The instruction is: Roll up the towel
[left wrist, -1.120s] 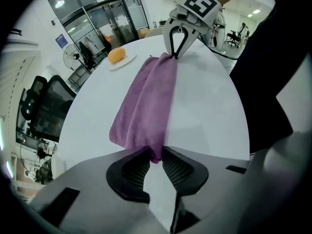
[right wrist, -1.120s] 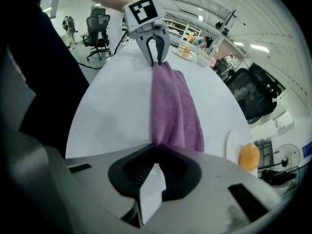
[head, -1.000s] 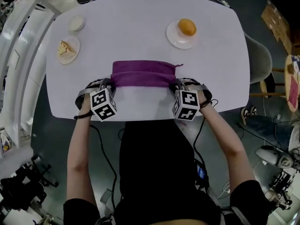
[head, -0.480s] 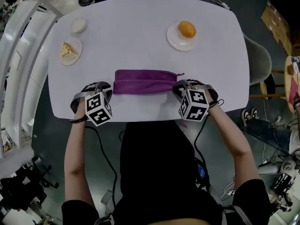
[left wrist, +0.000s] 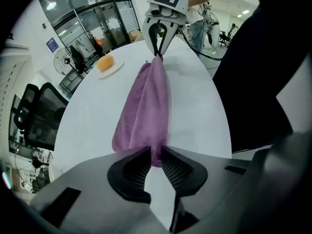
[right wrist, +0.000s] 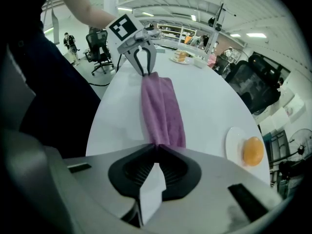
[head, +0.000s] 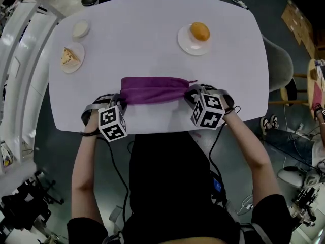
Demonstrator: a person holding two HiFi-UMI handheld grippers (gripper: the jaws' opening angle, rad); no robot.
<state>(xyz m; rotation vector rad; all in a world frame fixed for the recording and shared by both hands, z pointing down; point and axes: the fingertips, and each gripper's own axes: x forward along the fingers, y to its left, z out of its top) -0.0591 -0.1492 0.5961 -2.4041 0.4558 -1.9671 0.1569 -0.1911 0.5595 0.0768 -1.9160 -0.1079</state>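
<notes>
- Towel (head: 152, 89), purple and bunched lengthwise, is pinched at both ends: left gripper (left wrist: 155, 157) jaws on one end, right gripper (right wrist: 157, 150) jaws on the other.
- Both grippers point steeply down, with the forearms reaching forward.
- The towel stretches between them, near the front edge of the white worktop (head: 152, 34).

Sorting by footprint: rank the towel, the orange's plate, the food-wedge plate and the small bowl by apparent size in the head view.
1. purple towel
2. orange's plate and food-wedge plate, too alike to separate
3. small bowl

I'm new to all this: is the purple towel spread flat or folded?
Folded: the towel is a narrow, layered band across the table, with the left gripper and right gripper each shut on one end.
</notes>
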